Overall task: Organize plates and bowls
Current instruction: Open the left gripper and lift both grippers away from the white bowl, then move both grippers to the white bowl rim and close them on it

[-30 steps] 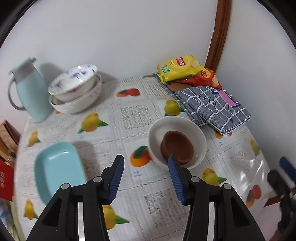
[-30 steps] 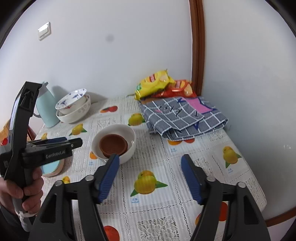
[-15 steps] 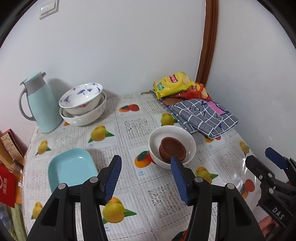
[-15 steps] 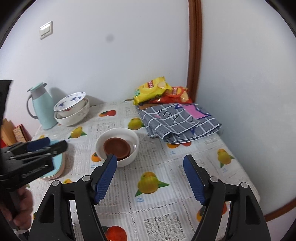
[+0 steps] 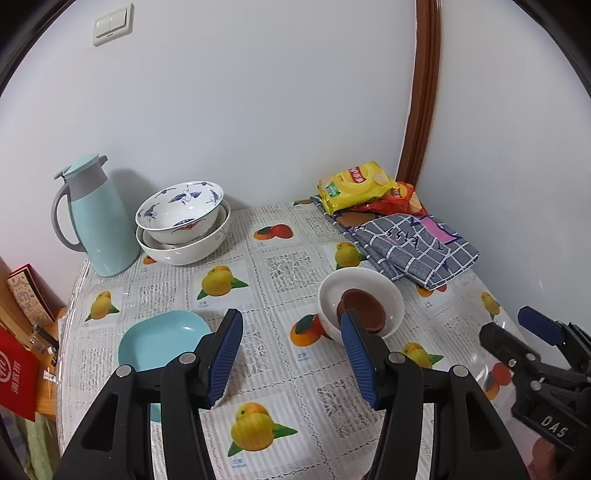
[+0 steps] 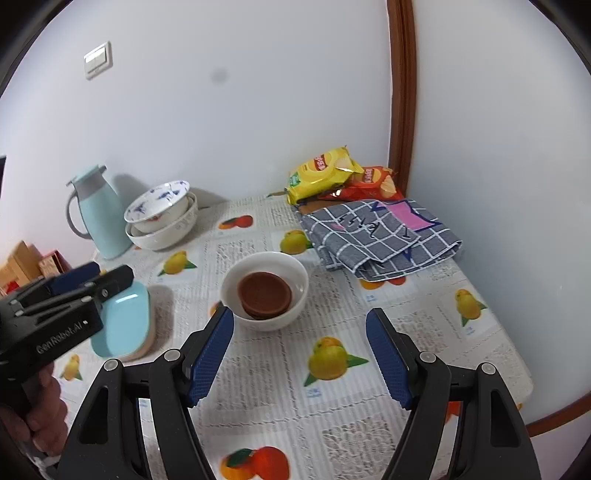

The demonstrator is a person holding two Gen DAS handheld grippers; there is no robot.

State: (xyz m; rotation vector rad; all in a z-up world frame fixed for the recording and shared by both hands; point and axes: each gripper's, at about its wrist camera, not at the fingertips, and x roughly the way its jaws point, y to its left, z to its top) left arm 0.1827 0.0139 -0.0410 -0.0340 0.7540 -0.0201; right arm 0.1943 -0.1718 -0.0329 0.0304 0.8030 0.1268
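Both claws hang apart and empty: left claw (image 5: 291,354), right claw (image 6: 299,354). Nipping the white bowl (image 6: 264,290) carelessly could spill its brown dish (image 6: 264,294).

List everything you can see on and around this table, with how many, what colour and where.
Jug: one, pale blue, back left by the wall.
Stacked bowls: two, blue-patterned one in a white one, beside the jug.
Plate: one, pale blue, front left.
White bowl: one, table middle.
Brown dish: one, inside the white bowl.
Snack bags: two, yellow on red, back right corner.
Cloth: one, grey checked, folded, in front of the snack bags.
Tablecloth: one, fruit print.
Light switch: one, white, on the wall.
Left gripper: black, blue fingers, open, empty.
Right gripper: same, open, empty.
Hand: one, holding the left gripper.
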